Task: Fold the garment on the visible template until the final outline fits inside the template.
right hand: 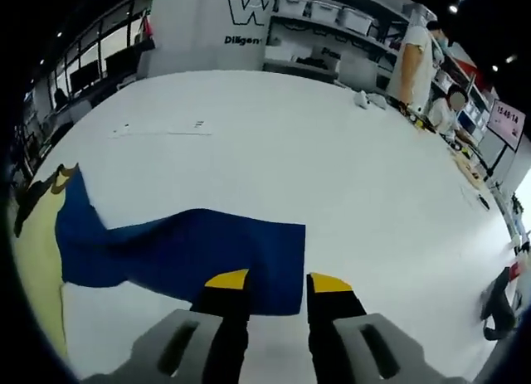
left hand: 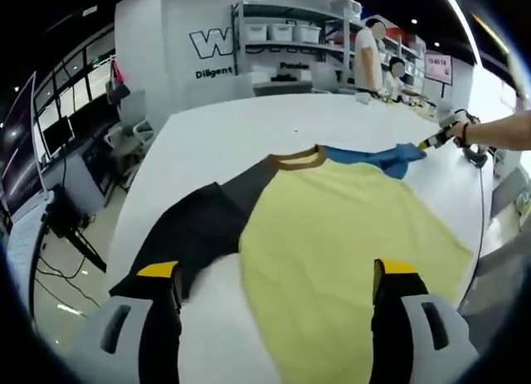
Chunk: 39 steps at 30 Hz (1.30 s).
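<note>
While the yellow T-shirt with one black and one blue sleeve (left hand: pixel 348 226) lies flat, unfolded on the white counter (left hand: pixel 249 135), your left claw (left hand: pixel 278 272) hovers open and your right claw (right hand: pixel 278 280) pinches the blue sleeve's (right hand: pixel 191 251) hem; all folds remain.

Left gripper view: raised above the near table (left hand: pixel 249 131) edge, facing along the yellow shirt (left hand: pixel 348 235) toward distant shelves (left hand: pixel 290 36); right gripper view: low, close over the blue sleeve (right hand: pixel 191 251), facing the same shelves; shared: sleeve, table, shelving.
</note>
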{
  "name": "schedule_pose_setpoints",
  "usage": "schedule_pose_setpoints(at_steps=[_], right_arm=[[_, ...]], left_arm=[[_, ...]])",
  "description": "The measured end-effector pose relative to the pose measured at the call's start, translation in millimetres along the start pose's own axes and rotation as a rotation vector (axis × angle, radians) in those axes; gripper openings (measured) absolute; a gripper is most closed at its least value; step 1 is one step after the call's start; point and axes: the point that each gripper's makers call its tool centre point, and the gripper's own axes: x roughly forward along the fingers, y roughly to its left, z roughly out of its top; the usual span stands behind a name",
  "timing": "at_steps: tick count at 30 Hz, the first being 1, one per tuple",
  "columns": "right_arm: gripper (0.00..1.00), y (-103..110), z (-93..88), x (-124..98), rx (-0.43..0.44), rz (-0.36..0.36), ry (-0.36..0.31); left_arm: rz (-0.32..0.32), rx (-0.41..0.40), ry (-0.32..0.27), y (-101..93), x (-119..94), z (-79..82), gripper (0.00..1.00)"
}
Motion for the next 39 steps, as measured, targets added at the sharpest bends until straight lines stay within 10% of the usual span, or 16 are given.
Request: schedule_pose_setpoints(at_steps=[14,24,39], right_arm=[[0.13,-2,-9.5,9,0.159,0.032,-0.014],[0.0,3,-27.3,-8,-0.071,0.033,0.104],[0.0,3,-74.1,-45,-0.125,0.043,0.235]], left_arm=[[-0.02,-0.026,-0.03,-4.4,-3,6.5,0.99],[-0.023,-0.037,-0.054,-5.4,-11,9.2,0.99],[-0.052,-0.024,-0.081,-11.5,-19,15.4,0.99]])
